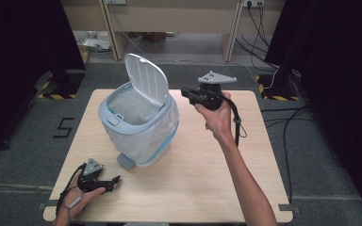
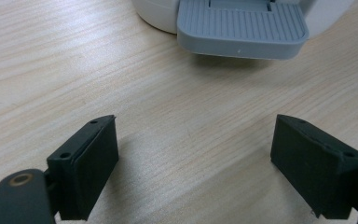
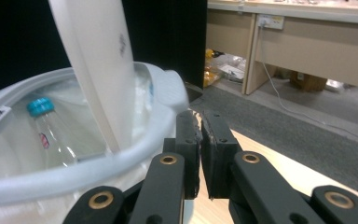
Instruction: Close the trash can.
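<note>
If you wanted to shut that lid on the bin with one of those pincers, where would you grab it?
Probably the lid's free top edge, reached from the right tool's side. The lid stands nearly upright, hinged at the bin's back rim, and it is a thin flat panel, so jaws could straddle that edge. The right tool's jaws are shut now and would need to open first.

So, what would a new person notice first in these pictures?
First, the white pedal bin on the middle of the table, its lid standing open. Inside lies a clear bottle with a blue cap. The right gripper is shut beside the lid; the left gripper rests open near the pedal.
</note>
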Action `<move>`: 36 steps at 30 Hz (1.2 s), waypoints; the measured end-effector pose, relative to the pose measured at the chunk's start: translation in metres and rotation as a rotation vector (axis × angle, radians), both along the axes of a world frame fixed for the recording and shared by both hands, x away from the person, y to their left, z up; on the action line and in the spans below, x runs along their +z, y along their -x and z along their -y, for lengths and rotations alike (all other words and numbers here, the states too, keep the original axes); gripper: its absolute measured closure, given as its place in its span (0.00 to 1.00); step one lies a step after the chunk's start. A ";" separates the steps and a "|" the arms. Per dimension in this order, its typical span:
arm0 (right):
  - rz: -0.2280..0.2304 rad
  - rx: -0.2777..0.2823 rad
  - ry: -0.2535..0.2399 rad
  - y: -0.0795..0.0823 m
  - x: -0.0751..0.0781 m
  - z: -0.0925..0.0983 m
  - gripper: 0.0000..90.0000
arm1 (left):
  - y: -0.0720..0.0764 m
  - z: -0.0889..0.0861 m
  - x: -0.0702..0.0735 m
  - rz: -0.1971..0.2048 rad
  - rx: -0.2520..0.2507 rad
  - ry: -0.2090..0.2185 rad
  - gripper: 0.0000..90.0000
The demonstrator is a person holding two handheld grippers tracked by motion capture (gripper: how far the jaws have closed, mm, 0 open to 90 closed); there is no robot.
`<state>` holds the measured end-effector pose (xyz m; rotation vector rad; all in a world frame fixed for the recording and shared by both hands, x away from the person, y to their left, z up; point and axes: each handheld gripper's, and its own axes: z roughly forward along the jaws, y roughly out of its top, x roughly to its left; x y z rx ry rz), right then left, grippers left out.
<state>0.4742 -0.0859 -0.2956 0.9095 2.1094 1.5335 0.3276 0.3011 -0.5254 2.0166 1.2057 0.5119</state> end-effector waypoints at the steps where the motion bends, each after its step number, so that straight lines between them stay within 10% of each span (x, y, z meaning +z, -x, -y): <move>1: 0.007 0.004 0.002 -0.001 0.002 -0.003 0.95 | 0.000 0.000 0.000 0.000 0.000 0.000 0.15; 20: 0.043 0.094 -0.036 -0.003 0.028 -0.041 0.98 | 0.000 0.000 0.000 0.000 0.000 0.000 0.15; 36: 0.022 0.202 -0.039 0.023 0.013 -0.060 0.98 | 0.000 0.000 0.000 0.000 0.000 -0.001 0.15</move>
